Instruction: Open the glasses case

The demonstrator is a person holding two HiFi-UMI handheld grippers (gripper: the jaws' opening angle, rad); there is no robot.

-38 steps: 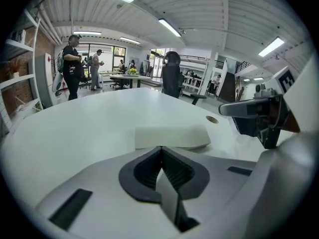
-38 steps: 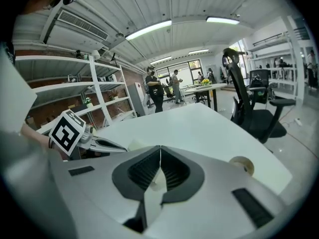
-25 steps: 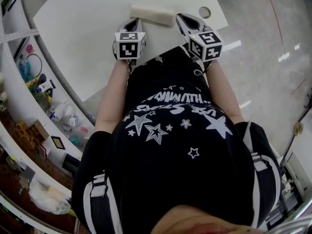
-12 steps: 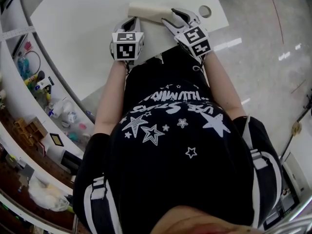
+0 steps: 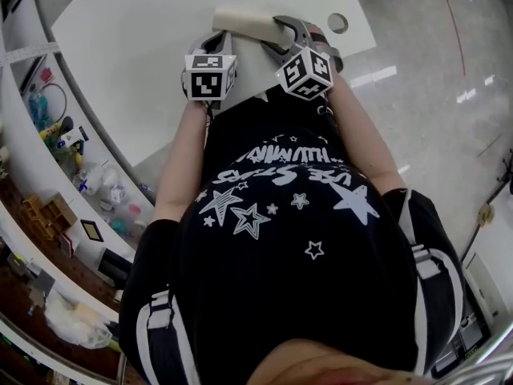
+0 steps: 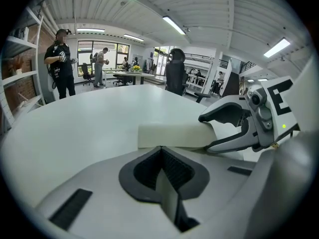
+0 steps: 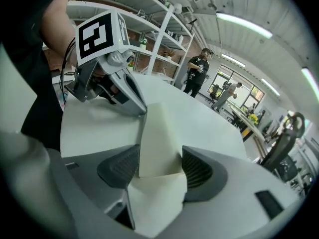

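- Glasses case (image 5: 244,21): a cream, oblong case that lies flat on the white counter (image 5: 136,46), near the far edge, just ahead of the person and within reach of both claws. No gap shows along it, so it is judged not yet open.
- The right claw (image 7: 160,166) is rolled onto its side and straddles the right end of the case. Its jaws have just been opening and now stand wide, with that end of the case between them. The ribbed pads (image 7: 122,169) lie close along the case's sides, but no squeeze on it can be seen.
- The left claw (image 6: 162,151) has its jaws together with nothing in them. Its tips sit just short of the case's near long side, toward the left end.
- The step in hand looks like taking a hold on the case before the lid is raised.
- To do it well, the right claw should probably close on one shell only, lid or base. A grip across both would clamp the case shut.
- No view shows the seam or hinge plainly, so it cannot be told which long side opens. That is worth settling before any pull.
- The counter looks smooth and the case light, so it may slide. The left claw would do best pressing down on the base, or blocking it from the near side, while the right lifts slowly.
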